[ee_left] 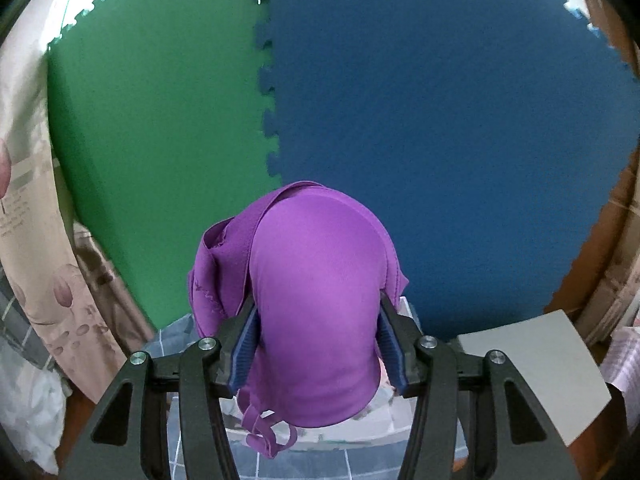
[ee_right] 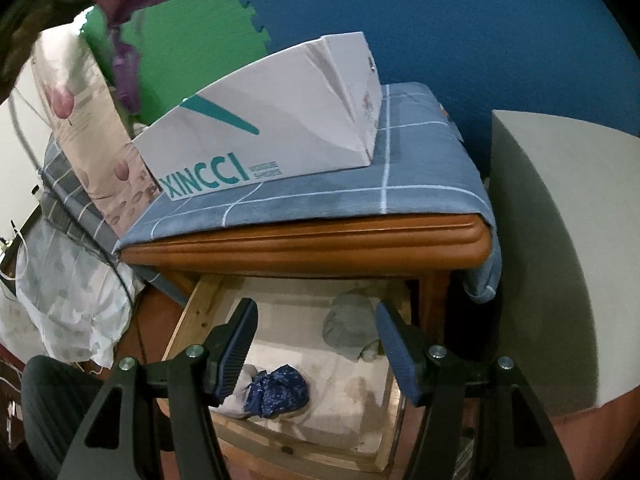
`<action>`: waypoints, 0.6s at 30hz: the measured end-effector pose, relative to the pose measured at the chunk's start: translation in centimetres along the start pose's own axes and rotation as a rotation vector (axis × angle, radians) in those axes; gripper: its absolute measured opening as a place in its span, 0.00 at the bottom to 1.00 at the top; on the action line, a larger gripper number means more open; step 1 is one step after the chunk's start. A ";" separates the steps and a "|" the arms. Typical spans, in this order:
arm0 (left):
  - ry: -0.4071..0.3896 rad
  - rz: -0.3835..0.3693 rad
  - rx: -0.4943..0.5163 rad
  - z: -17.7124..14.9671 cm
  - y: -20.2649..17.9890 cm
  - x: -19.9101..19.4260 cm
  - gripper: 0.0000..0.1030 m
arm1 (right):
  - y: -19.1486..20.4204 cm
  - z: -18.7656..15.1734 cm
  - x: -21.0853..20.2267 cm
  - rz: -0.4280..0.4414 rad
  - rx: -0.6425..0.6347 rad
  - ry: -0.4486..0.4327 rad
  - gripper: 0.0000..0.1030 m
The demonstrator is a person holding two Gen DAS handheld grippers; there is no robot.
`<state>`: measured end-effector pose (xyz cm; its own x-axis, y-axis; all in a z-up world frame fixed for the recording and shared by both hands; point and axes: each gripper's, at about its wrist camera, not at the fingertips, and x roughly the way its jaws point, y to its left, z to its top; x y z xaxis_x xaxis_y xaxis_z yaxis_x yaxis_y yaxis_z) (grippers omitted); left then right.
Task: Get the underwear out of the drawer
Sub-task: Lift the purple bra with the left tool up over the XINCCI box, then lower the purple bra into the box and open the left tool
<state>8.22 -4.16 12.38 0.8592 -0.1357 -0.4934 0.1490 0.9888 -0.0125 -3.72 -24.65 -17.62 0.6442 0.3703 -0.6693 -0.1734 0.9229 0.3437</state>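
Left tongs point(ee_left: 316, 344) grip purple bra point(ee_left: 316, 280); right tongs point(ee_right: 316, 344) gape empty.

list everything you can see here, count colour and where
bra: 1, purple, between the left gripper's pads
shoebox: 1, white with teal lettering, on the checked cloth
checked cloth: 1, blue, over the cabinet top
drawer: 1, pale wood, pulled open
garments in drawer: 2, grey at the back, dark blue patterned at the front
foam mats: 2, green and blue, behind
left gripper: black, closed on the bra
right gripper: black, open above the drawer
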 end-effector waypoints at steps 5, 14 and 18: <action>0.020 0.027 0.015 0.1 -0.7 3.2 0.49 | 0.7 -0.2 0.4 0.023 -0.020 0.019 0.61; 0.080 0.039 0.025 -1.6 -1.3 8.4 0.50 | 1.3 -0.3 0.8 0.063 -0.018 0.035 0.61; 0.124 0.046 0.028 -2.5 -1.4 11.0 0.50 | 1.8 -0.5 1.2 0.062 -0.039 0.052 0.61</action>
<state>16.26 -6.91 4.77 0.7987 -0.0802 -0.5963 0.1261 0.9914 0.0356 -3.65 -22.51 -18.16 0.5920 0.4308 -0.6811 -0.2410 0.9011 0.3605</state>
